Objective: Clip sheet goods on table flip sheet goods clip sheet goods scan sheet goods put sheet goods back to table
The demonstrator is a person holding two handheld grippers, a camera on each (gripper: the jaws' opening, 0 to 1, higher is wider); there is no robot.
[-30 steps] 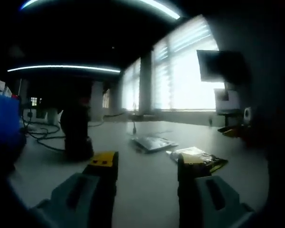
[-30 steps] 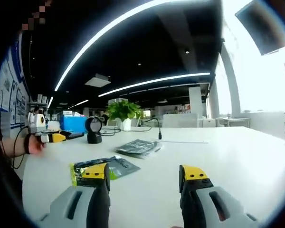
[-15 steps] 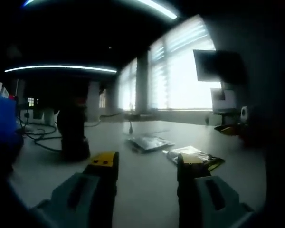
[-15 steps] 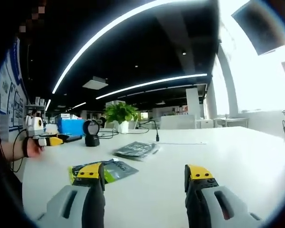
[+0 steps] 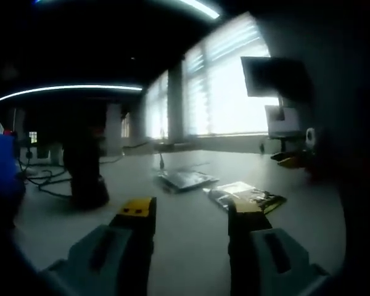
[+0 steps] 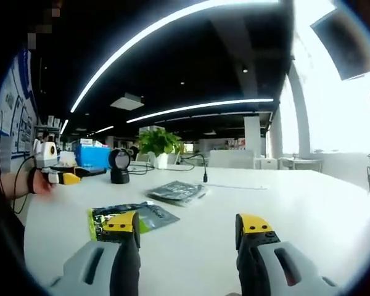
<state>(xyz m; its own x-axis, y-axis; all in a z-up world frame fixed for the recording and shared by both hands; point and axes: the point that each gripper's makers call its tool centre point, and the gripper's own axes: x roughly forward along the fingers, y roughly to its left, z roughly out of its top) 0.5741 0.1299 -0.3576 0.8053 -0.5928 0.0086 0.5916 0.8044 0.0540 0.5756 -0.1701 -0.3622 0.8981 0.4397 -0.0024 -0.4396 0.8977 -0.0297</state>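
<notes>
While both tools hover with jaws spread and nothing between them, the first clipping step looks not yet begun. The right gripper (image 6: 188, 229) points over the white table (image 6: 308, 209) toward a green-edged dark flat packet (image 6: 131, 216), lower left of its view, behind the left jaw tip. A grey flat packet (image 6: 177, 191) lies beyond it, near a black round-headed scanner (image 6: 119, 167). The left gripper (image 5: 186, 216) sees the green-edged packet (image 5: 243, 196) at centre right. Next, probably, a low approach to a packet edge; open tabletop surrounds both packets.
</notes>
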